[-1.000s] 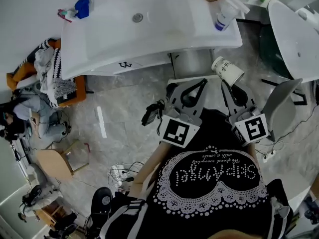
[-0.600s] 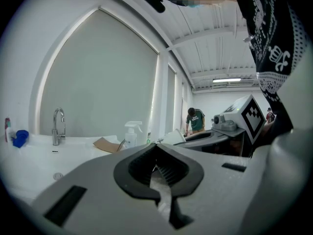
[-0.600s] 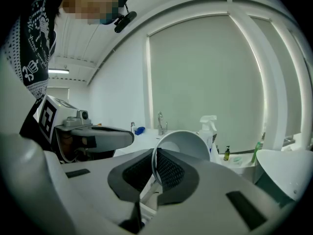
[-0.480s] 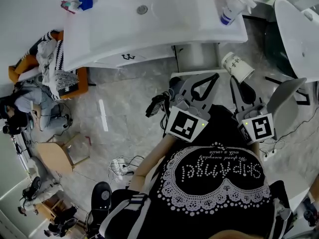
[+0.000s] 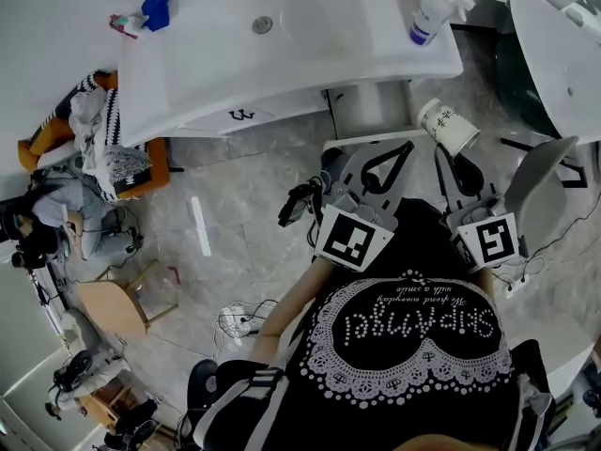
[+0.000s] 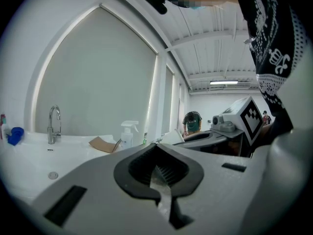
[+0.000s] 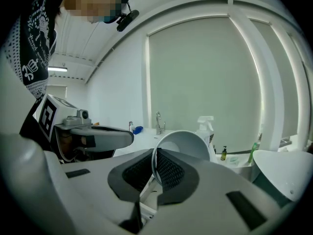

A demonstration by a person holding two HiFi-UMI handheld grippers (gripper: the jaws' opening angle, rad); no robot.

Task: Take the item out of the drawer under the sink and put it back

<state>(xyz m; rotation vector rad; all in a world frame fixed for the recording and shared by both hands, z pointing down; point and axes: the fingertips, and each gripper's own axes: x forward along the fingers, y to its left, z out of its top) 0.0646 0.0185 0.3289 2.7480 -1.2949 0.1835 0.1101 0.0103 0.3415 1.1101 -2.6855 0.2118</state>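
Observation:
My right gripper (image 5: 449, 156) is shut on the rim of a white paper cup (image 5: 449, 127) and holds it tilted, mouth toward me, in front of the white sink (image 5: 310, 45). In the right gripper view the cup (image 7: 183, 146) has its rim pinched between the ribbed pads (image 7: 168, 173). Beside it on the left, my left gripper (image 5: 383, 155) is shut with nothing in it; the left gripper view shows its jaws (image 6: 157, 161) meeting at the tips. A white drawer front (image 5: 241, 115) with a dark handle sits under the sink.
A spray bottle (image 5: 427, 17) stands on the sink's right end and a blue item (image 5: 155, 9) at its left. A second white basin (image 5: 563, 45) is at the far right, an orange stool with clothes (image 5: 108, 153) at the left. Cables (image 5: 239, 319) lie on the grey floor.
Both grippers and the cup have shifted slightly right and toward the sink. The right gripper's hold on the cup rim is unchanged.

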